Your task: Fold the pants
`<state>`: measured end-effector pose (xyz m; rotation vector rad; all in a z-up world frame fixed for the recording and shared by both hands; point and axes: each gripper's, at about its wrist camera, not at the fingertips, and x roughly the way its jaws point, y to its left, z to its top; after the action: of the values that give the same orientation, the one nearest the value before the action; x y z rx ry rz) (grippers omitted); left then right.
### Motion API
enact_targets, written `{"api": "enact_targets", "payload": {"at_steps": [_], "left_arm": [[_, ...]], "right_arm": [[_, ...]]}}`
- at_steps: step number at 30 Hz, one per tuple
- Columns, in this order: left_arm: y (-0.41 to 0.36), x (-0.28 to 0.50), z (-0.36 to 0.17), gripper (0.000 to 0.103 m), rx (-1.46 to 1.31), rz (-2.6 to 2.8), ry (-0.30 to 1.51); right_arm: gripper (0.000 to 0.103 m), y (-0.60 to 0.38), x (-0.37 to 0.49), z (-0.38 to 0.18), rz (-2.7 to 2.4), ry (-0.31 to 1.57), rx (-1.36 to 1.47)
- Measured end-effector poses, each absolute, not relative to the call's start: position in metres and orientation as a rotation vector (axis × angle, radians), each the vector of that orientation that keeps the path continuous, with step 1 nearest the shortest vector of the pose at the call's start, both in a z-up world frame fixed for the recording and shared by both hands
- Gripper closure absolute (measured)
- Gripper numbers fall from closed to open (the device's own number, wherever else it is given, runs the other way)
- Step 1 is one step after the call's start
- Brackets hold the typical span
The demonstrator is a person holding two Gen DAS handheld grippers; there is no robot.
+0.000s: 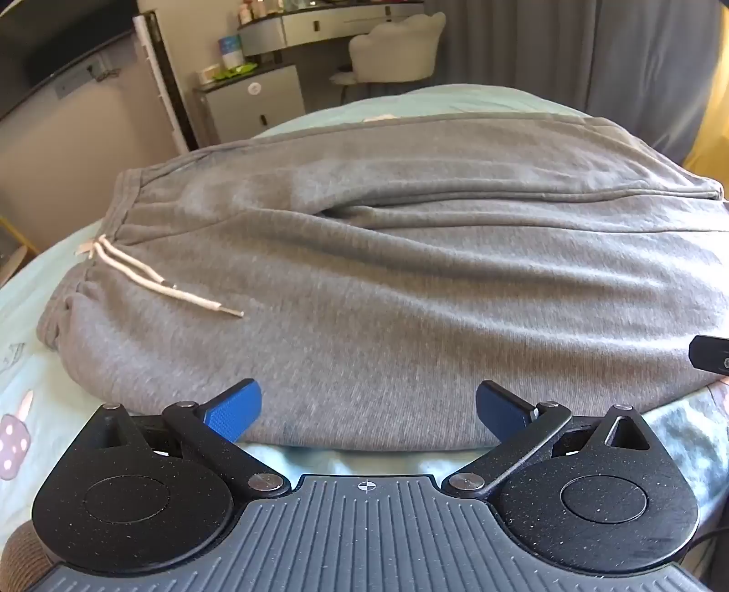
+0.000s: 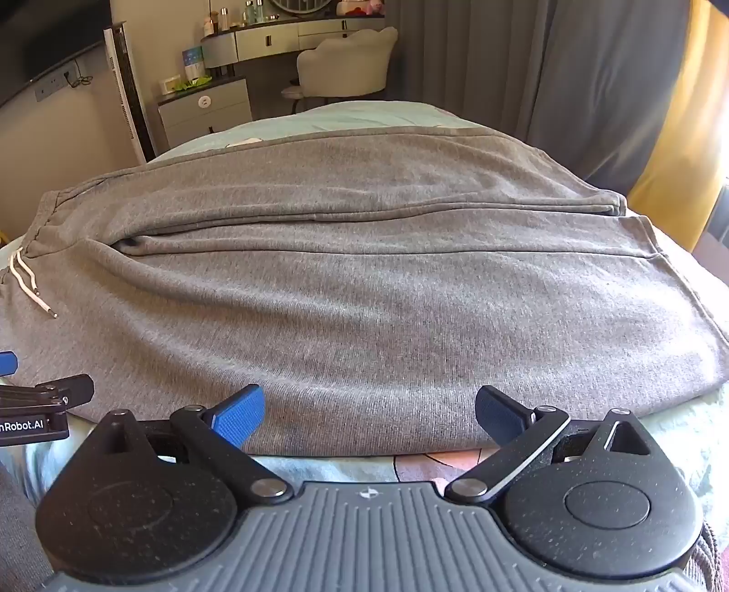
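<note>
Grey sweatpants (image 1: 387,273) lie spread flat across a bed, waistband to the left with a white drawstring (image 1: 150,278), legs running right to the hems (image 2: 638,237). My left gripper (image 1: 369,410) is open and empty, its blue pads (image 1: 234,410) just over the pants' near edge, toward the waist end. My right gripper (image 2: 369,412) is open and empty at the near edge of the pants (image 2: 364,296), toward the leg end. The left gripper also shows at the left edge of the right wrist view (image 2: 27,396).
The bed has a pale green printed sheet (image 1: 27,373). Beyond it stand a white chair (image 2: 346,63), a dressing table (image 2: 282,38), a small grey cabinet (image 2: 205,109) and grey curtains (image 2: 569,68).
</note>
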<state>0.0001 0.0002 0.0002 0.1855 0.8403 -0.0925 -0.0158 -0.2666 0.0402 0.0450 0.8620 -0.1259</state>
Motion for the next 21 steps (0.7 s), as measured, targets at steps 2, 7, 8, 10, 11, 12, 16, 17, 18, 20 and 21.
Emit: {"api": "enact_targets", "payload": {"at_steps": [2, 7, 8, 10, 11, 12, 16, 17, 18, 20, 21], "left_arm": [[0.0002, 0.0001, 0.0001, 0.0, 0.189, -0.091, 0.84], [0.0008, 0.0006, -0.0002, 0.0, 0.183, -0.093, 0.842], [0.0021, 0.0005, 0.0, 0.0, 0.181, -0.094, 0.844], [0.0027, 0.0038, -0.0045, 0.0, 0.179, -0.096, 0.848], [0.0018, 0.0034, -0.0042, 0.0, 0.178, -0.096, 0.849], [0.0013, 0.0034, -0.0034, 0.0, 0.178, -0.096, 0.85], [0.0018, 0.0019, -0.0037, 0.0, 0.178, -0.098, 0.851], [0.0016, 0.0013, -0.0034, 0.0, 0.177, -0.098, 0.852], [0.0018, 0.001, -0.0036, 0.0, 0.177, -0.098, 0.854], [0.0018, 0.0009, -0.0039, 0.0, 0.177, -0.099, 0.855], [0.0017, 0.0008, -0.0042, 0.0, 0.177, -0.099, 0.855]], "right_arm": [[0.004, -0.2665, -0.0158, 0.04, -0.126, 0.86, 0.045], [0.004, -0.2663, -0.0158, 0.0398, -0.126, 0.859, 0.045], [0.004, -0.2663, -0.0158, 0.0398, -0.125, 0.859, 0.045], [0.004, -0.2659, -0.0156, 0.0395, -0.125, 0.86, 0.044], [0.004, -0.2657, -0.0157, 0.0394, -0.125, 0.861, 0.044], [0.004, -0.2654, -0.0158, 0.0393, -0.125, 0.861, 0.043], [0.004, -0.2644, -0.016, 0.0391, -0.126, 0.861, 0.042], [0.004, -0.265, -0.0157, 0.039, -0.125, 0.861, 0.042], [0.004, -0.2654, -0.0155, 0.039, -0.125, 0.861, 0.042], [0.004, -0.2652, -0.0154, 0.039, -0.126, 0.862, 0.042], [0.004, -0.2652, -0.0154, 0.039, -0.126, 0.862, 0.042]]}}
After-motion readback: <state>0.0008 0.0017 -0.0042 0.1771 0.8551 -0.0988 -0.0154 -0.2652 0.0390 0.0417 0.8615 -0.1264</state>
